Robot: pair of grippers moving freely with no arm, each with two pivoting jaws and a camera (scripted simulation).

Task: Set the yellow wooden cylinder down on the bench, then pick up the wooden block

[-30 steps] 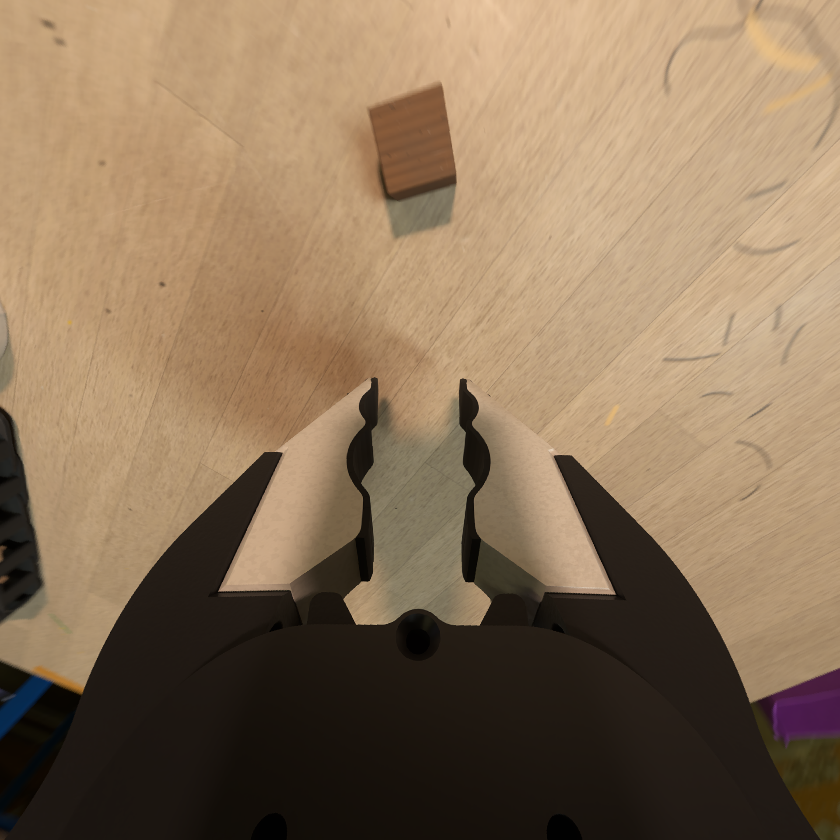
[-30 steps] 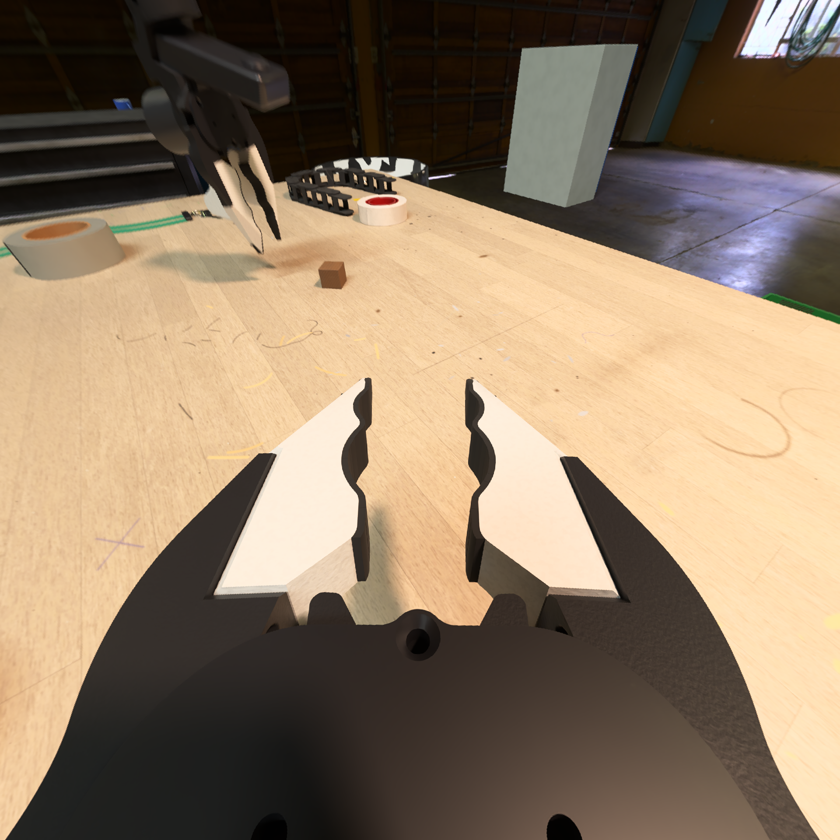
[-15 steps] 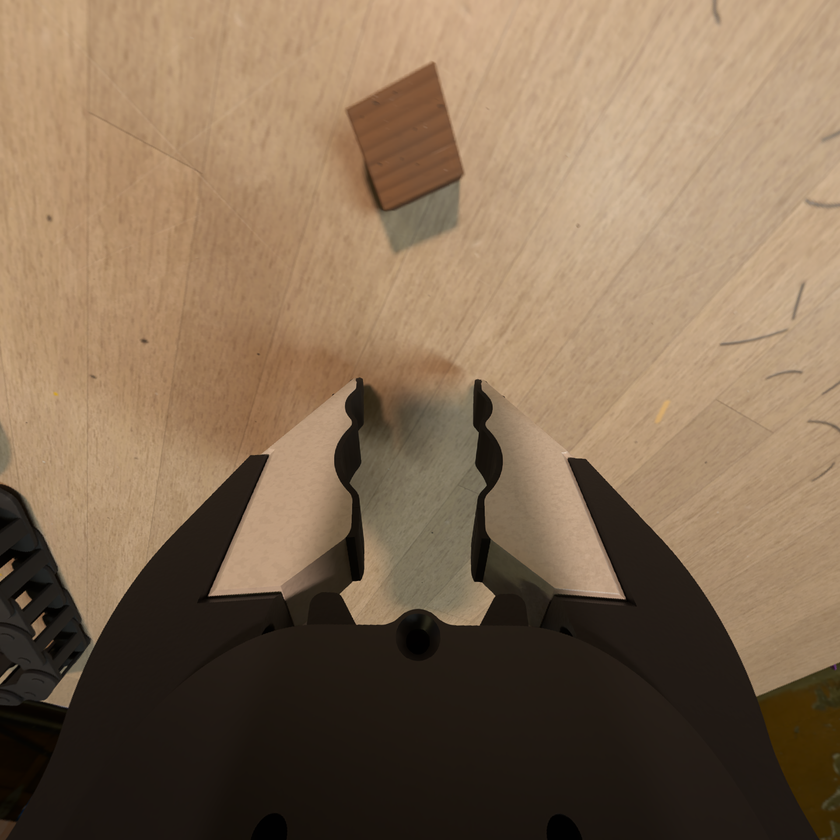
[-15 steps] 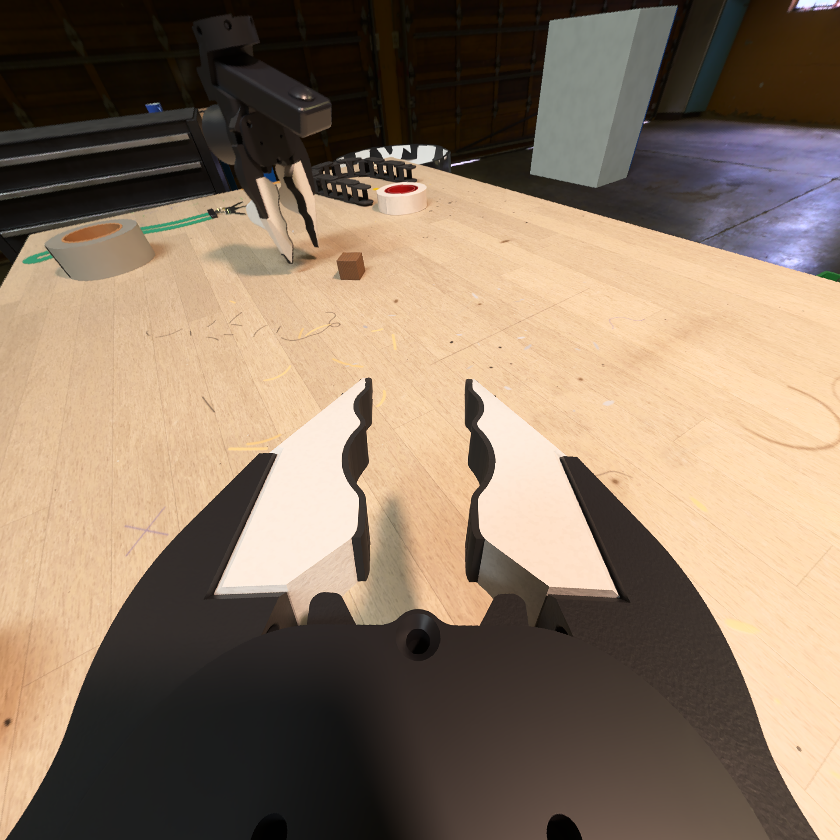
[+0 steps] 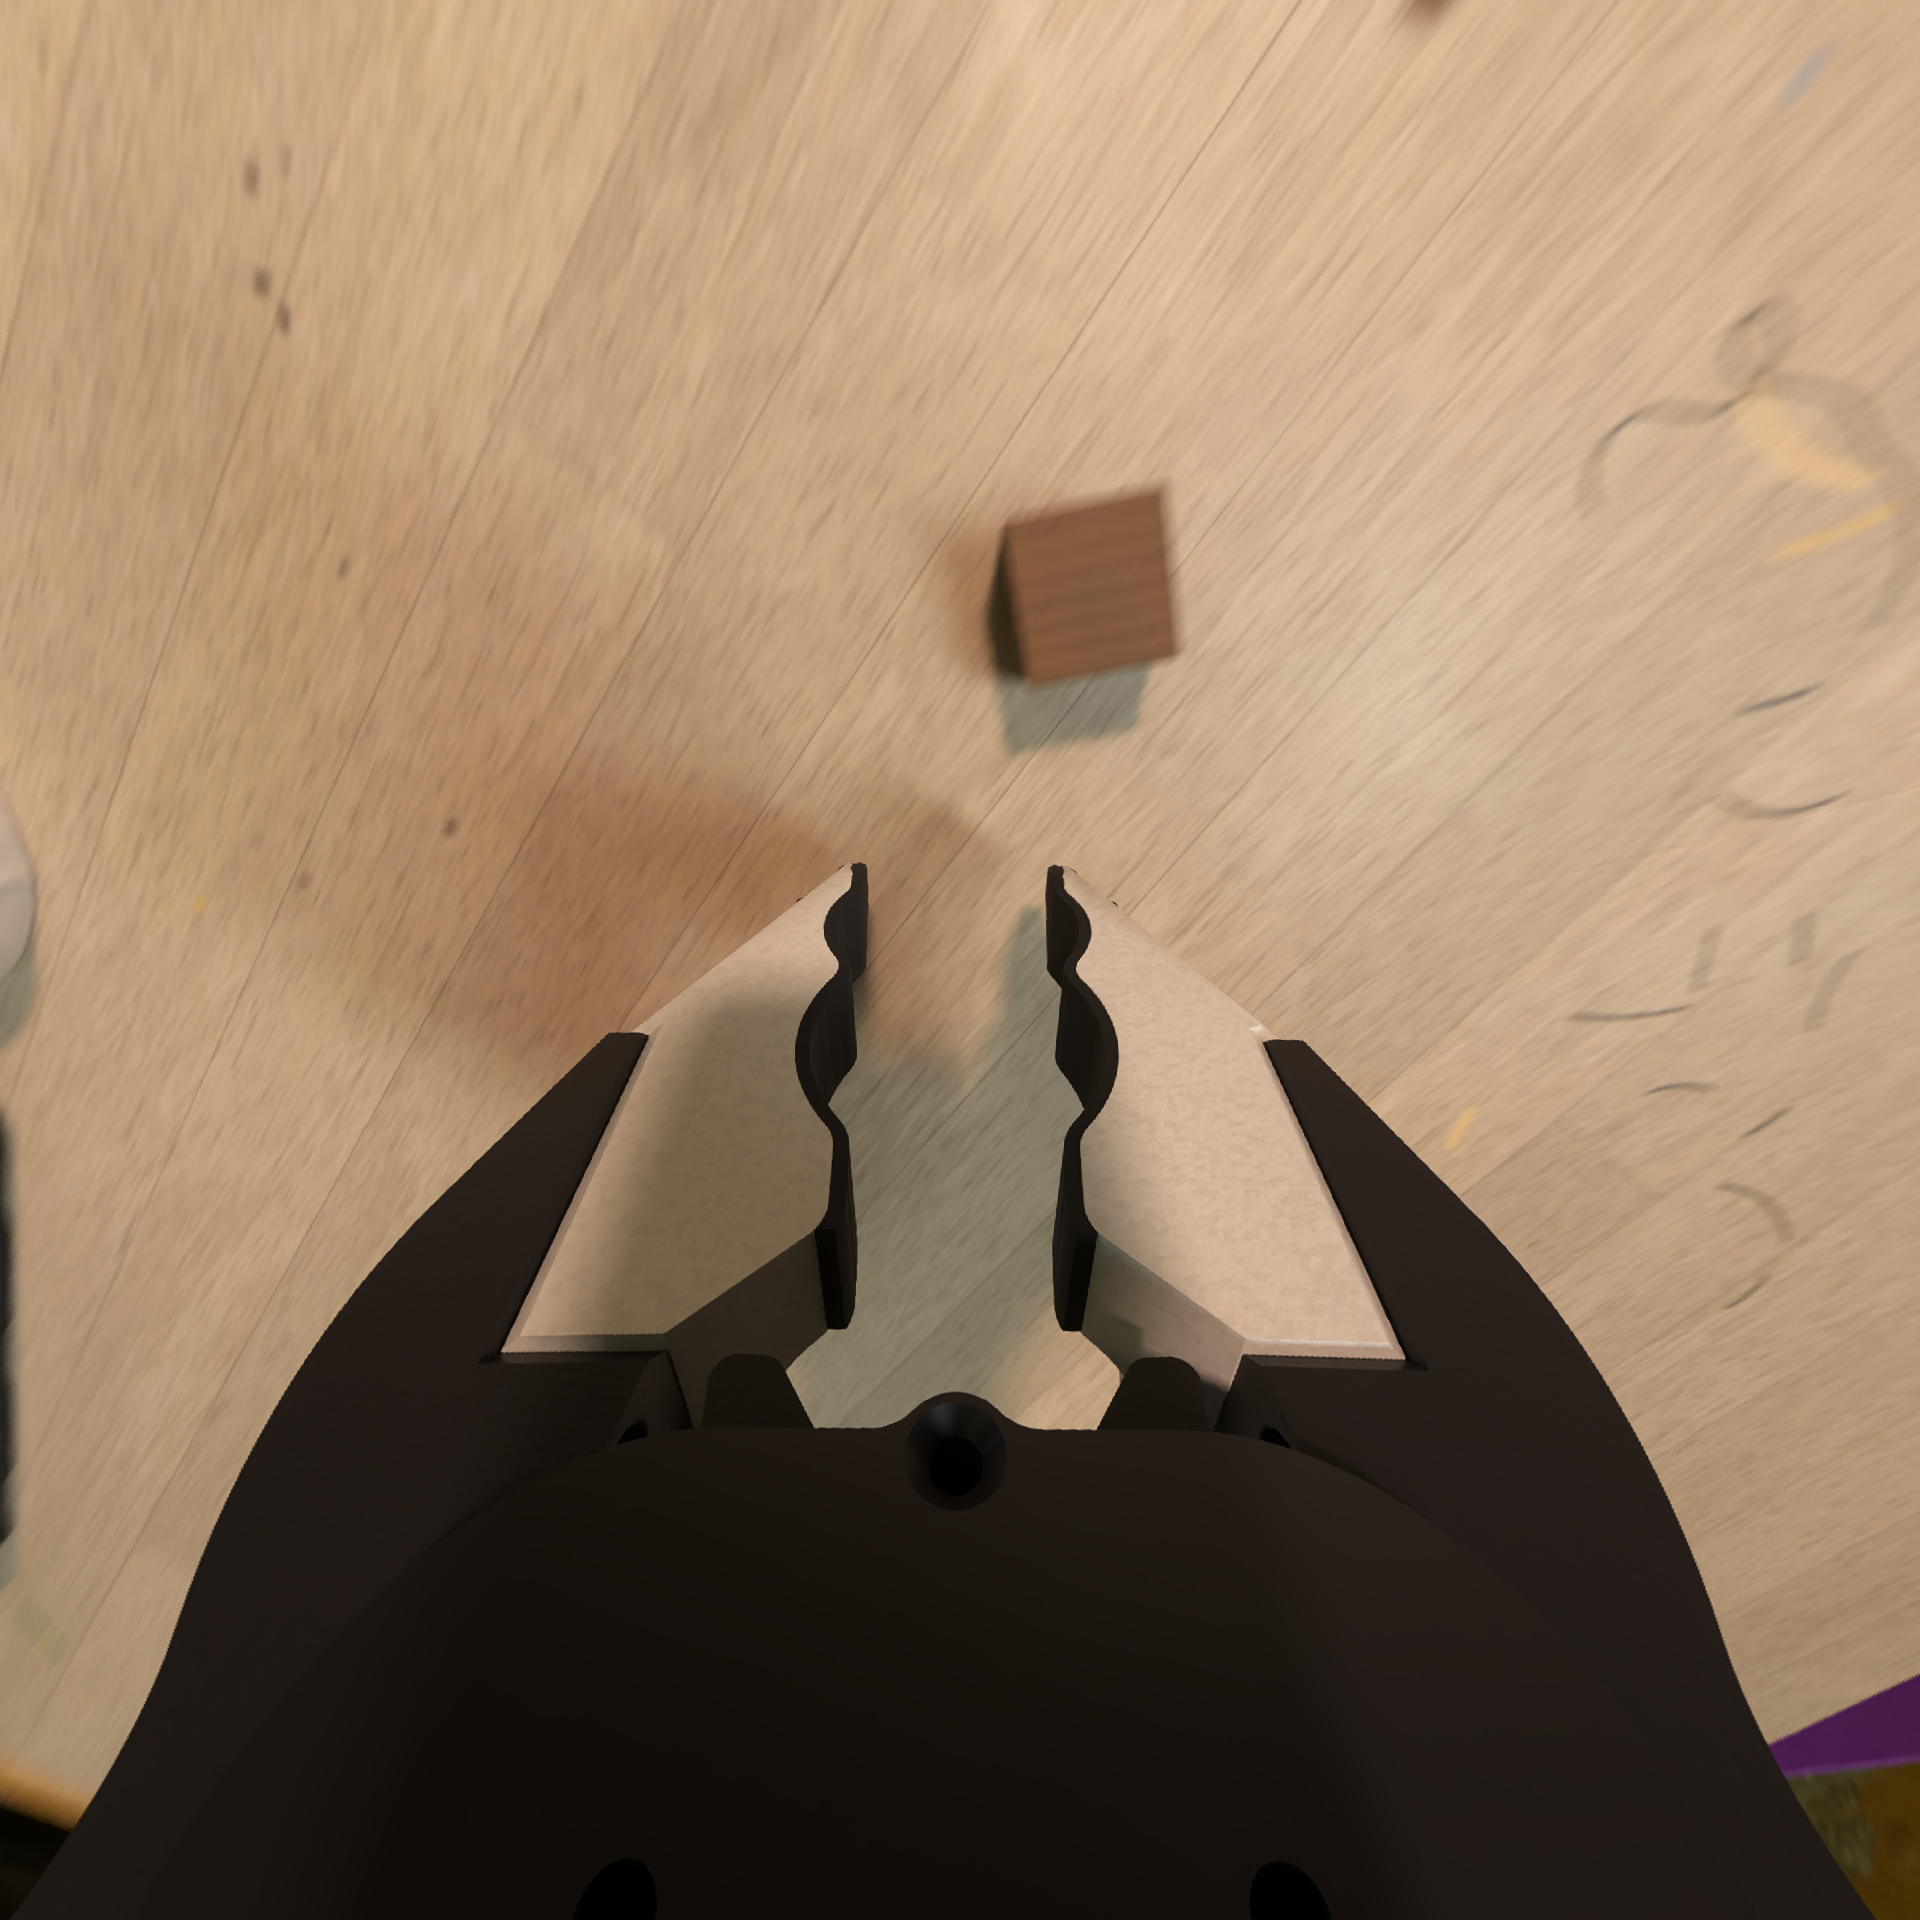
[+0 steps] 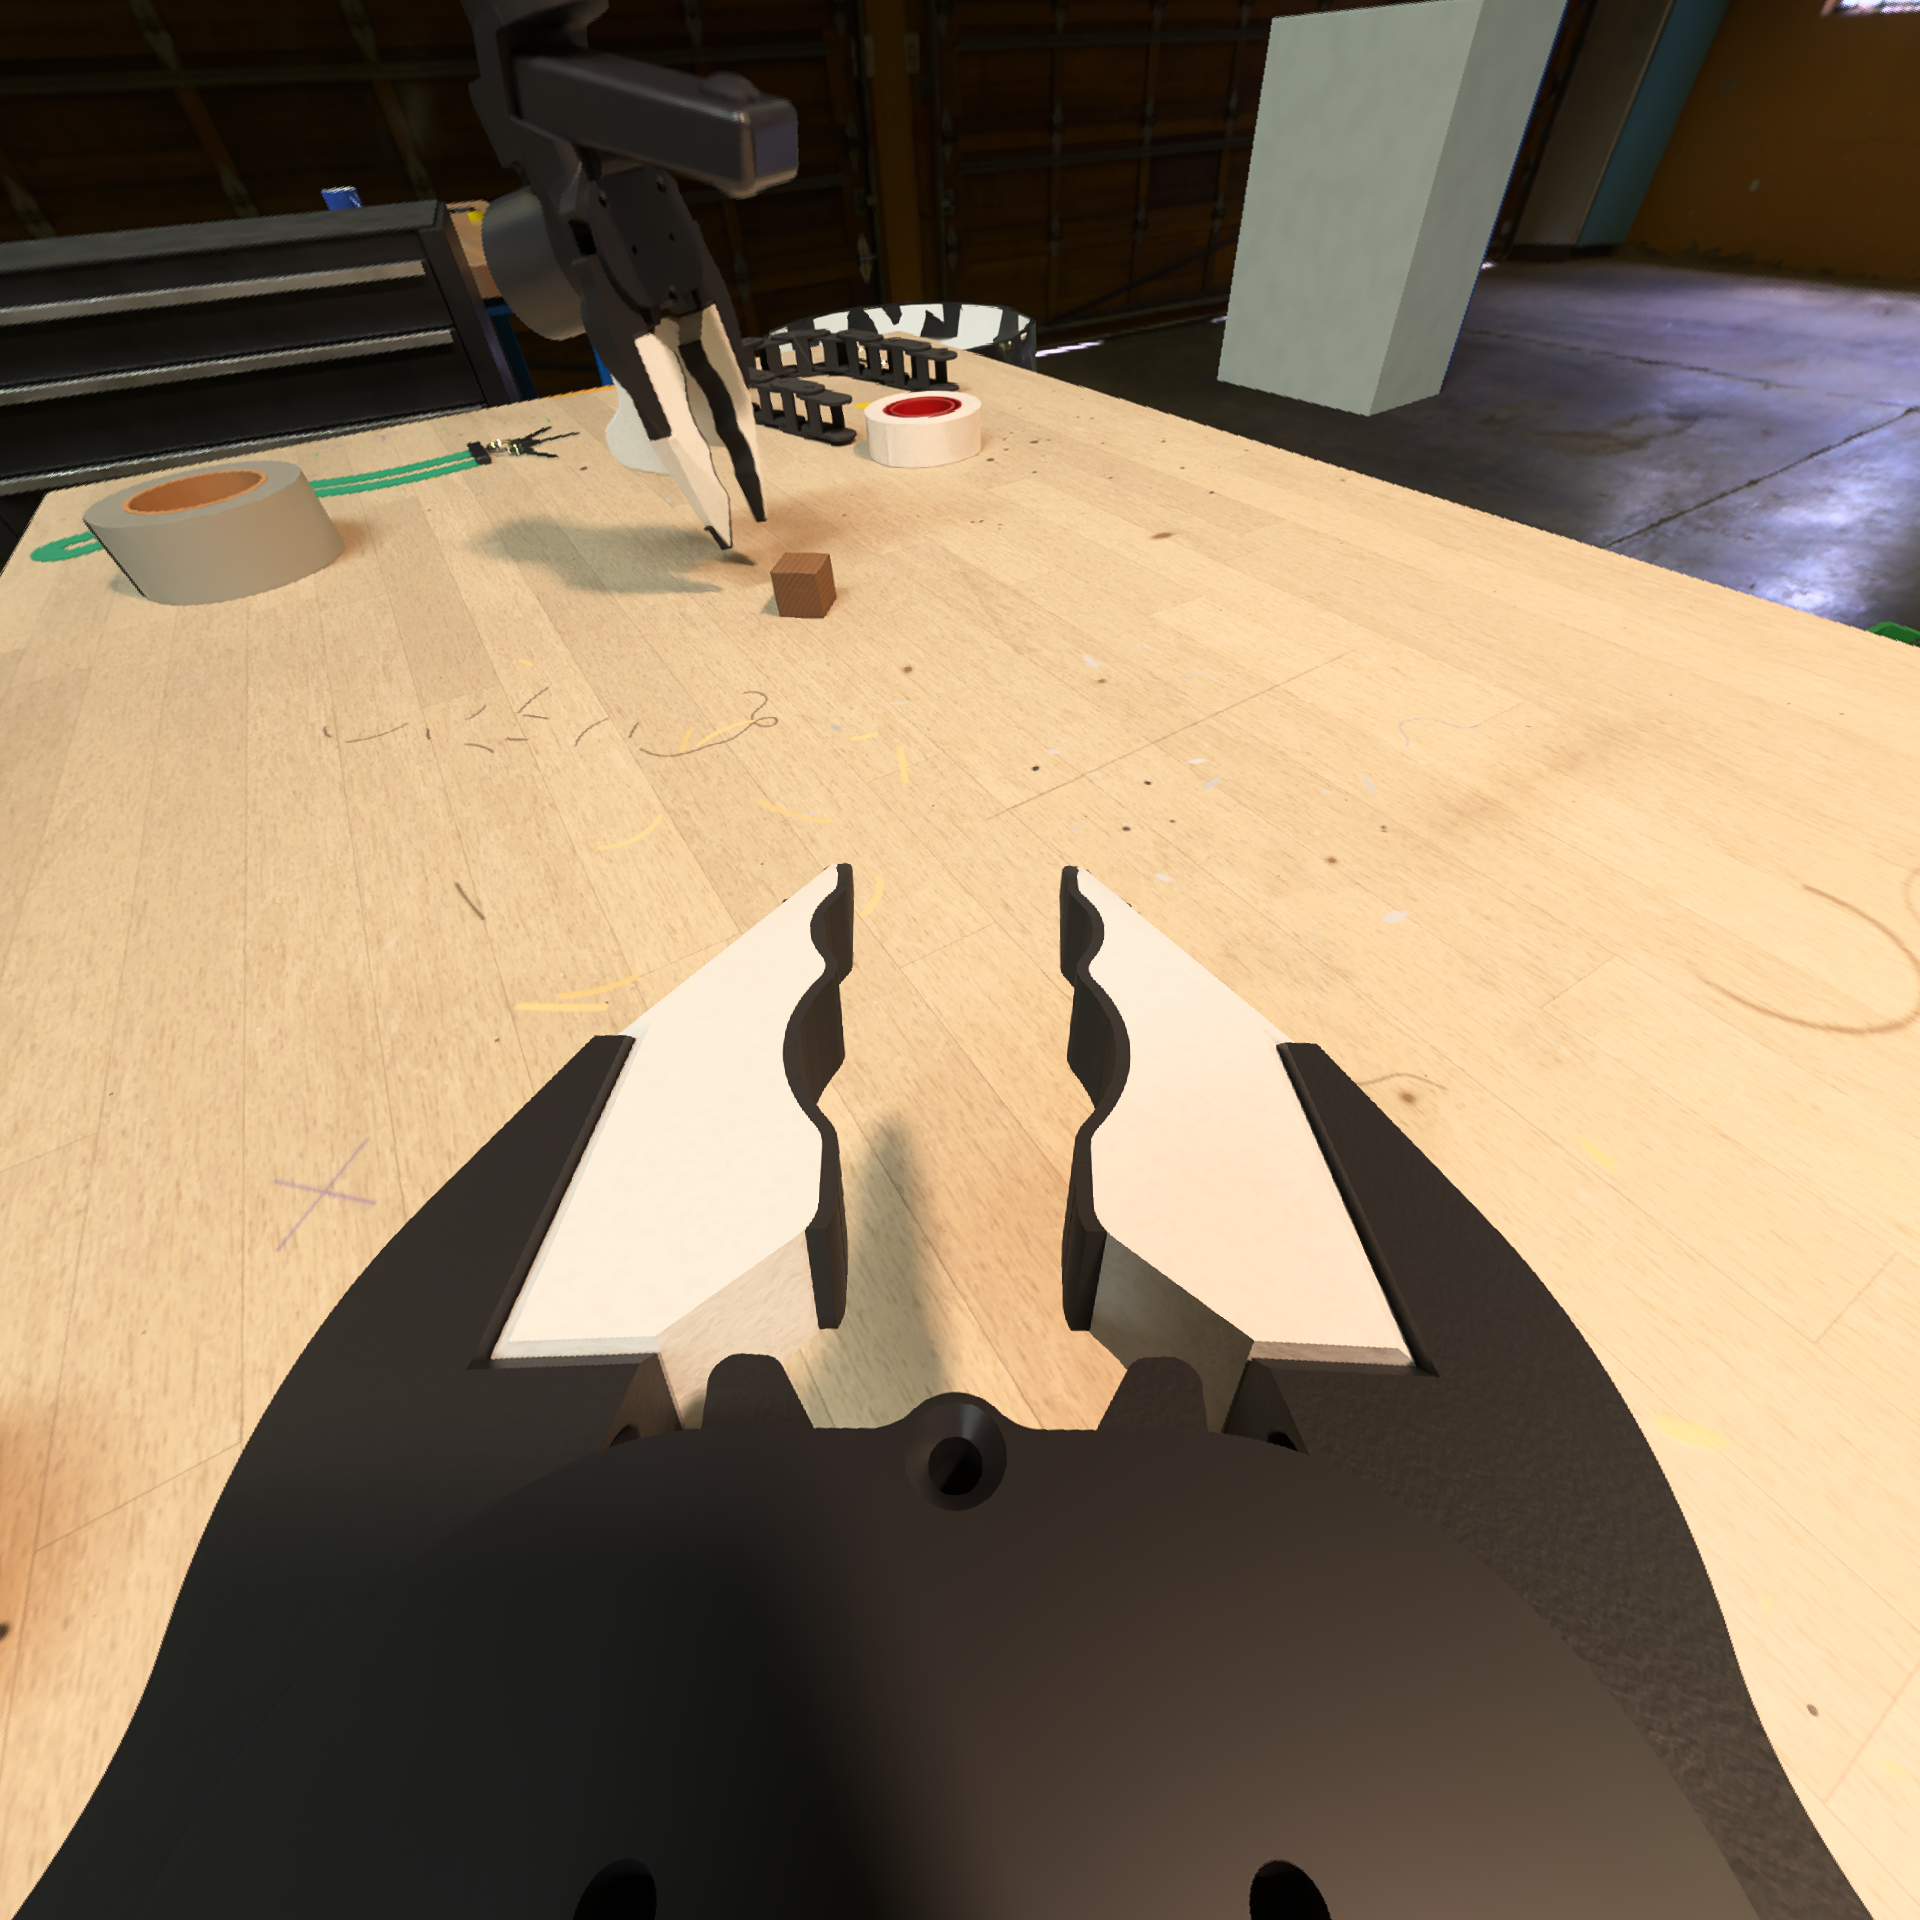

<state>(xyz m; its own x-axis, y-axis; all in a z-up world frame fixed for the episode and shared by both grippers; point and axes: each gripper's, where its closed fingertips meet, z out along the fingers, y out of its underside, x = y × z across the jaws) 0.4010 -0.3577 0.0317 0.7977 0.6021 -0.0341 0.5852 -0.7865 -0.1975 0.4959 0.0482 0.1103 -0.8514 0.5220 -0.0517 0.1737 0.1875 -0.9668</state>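
Note:
A small brown wooden block (image 5: 1091, 587) stands on the light wooden bench (image 5: 520, 416); it also shows in the right wrist view (image 6: 802, 585). My left gripper (image 5: 954, 883) is open and empty, pointing down at the bench, with the block just ahead and slightly right of its fingertips. In the right wrist view the left gripper (image 6: 732, 520) hangs just left of and behind the block, tips near the bench. My right gripper (image 6: 954, 883) is open and empty, low over the near part of the bench, far from the block. No yellow cylinder is in view.
A large grey tape roll (image 6: 213, 530) lies at the far left. A white tape roll with a red core (image 6: 923, 426) and a black cable chain (image 6: 831, 379) lie behind the block. A pale tall box (image 6: 1371, 197) stands beyond the bench. Pencil marks cross the wood.
The left gripper's jaws have narrowed a little and it has shifted, so the block now sits closer and to the right ahead of its tips. The right gripper has edged nearer the block.

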